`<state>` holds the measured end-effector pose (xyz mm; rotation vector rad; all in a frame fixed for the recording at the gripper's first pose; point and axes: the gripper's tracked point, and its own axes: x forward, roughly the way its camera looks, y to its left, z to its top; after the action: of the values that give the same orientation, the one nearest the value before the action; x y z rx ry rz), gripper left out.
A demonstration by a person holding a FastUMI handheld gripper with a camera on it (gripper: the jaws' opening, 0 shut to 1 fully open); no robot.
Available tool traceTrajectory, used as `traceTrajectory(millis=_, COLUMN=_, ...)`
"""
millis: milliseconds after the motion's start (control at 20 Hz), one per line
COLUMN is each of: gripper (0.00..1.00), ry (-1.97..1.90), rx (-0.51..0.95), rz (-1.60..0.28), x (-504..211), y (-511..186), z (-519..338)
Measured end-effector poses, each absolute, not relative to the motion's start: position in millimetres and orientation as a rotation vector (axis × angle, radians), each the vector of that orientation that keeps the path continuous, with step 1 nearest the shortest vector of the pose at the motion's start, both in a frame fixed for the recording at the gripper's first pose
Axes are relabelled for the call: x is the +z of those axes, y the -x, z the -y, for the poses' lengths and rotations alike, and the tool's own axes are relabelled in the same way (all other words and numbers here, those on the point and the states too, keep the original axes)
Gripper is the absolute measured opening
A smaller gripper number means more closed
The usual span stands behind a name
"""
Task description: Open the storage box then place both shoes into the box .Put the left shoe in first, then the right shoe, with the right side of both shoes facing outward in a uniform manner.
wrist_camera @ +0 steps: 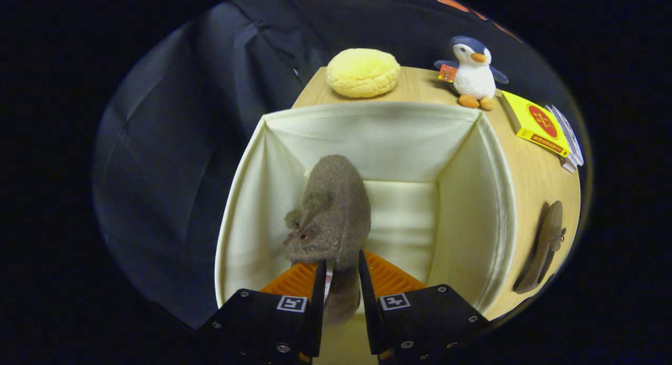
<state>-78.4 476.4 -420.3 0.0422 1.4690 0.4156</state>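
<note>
A cream fabric storage box (472, 207) stands open on the wooden table, and I look down into it. My gripper (342, 268) is shut on the heel end of a grey-brown fuzzy shoe (332, 212) with a small bow. The shoe hangs inside the box, toe pointing down toward the far wall, nearer the box's left wall. The second shoe (543, 247), same grey-brown, lies on the table outside the box's right wall.
Beyond the box on the wooden table (530, 181) sit a yellow round cushion (363, 72) and a plush penguin (472, 73). A yellow box with some cards (541, 123) lies at the far right. Dark cloth hangs left of the table.
</note>
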Motion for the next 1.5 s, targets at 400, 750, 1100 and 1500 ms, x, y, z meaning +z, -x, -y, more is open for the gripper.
traceTrajectory(millis=400, gripper=0.65, ry=-0.183, rx=0.563, rz=-1.299, x=-337, y=54, z=-428)
traceTrajectory(millis=750, gripper=0.96, ry=-0.154, rx=0.526, rz=-1.054, x=-286, y=29, z=-317)
traceTrajectory(millis=1100, gripper=0.98, ry=-0.091, rx=0.321, rz=-1.009, x=-323, y=38, z=-181)
traceTrajectory(millis=1500, gripper=0.97, ry=-0.063, rx=0.163, rz=-1.12, x=-393, y=74, z=-81)
